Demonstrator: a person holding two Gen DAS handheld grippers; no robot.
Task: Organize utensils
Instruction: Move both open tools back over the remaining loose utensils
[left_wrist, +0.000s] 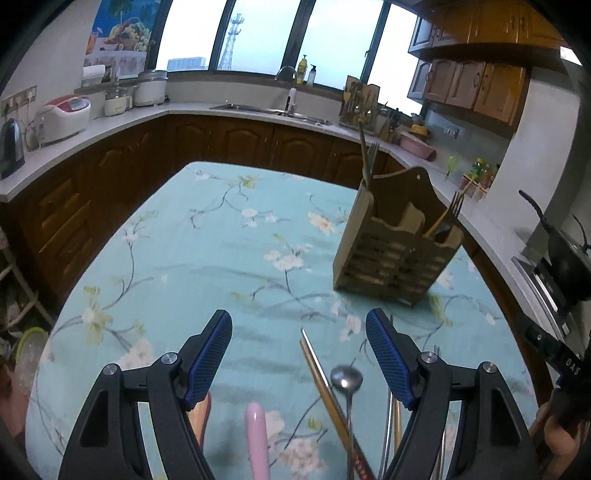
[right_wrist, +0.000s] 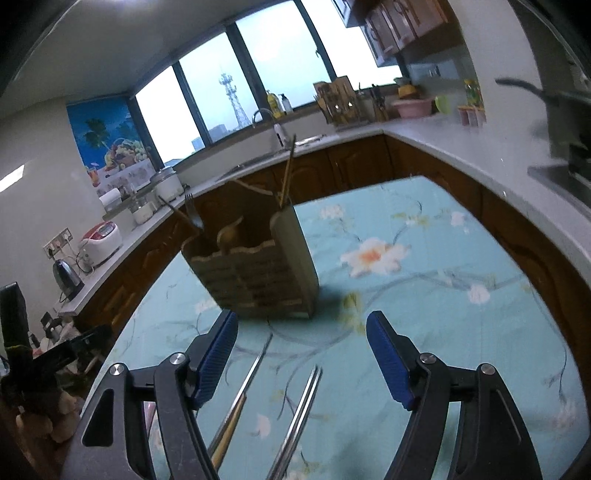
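A wooden utensil holder (left_wrist: 395, 254) stands on the floral tablecloth (left_wrist: 207, 236), with forks and chopsticks upright in it; it also shows in the right wrist view (right_wrist: 258, 277). My left gripper (left_wrist: 299, 332) is open and empty above loose utensils: a metal spoon (left_wrist: 346, 380), a chopstick (left_wrist: 325, 380), a pink handle (left_wrist: 256, 439) and a fork (left_wrist: 437, 354). My right gripper (right_wrist: 301, 332) is open and empty above a chopstick (right_wrist: 243, 387) and a metal fork (right_wrist: 301, 410), just in front of the holder.
The table's far edge meets brown kitchen cabinets (left_wrist: 240, 144). A counter runs around with a rice cooker (left_wrist: 64, 116), a kettle (left_wrist: 11, 147) and a sink (left_wrist: 269, 109). A black pan (left_wrist: 565, 258) sits on the stove at right. The right gripper's body (left_wrist: 554, 354) shows at the right edge.
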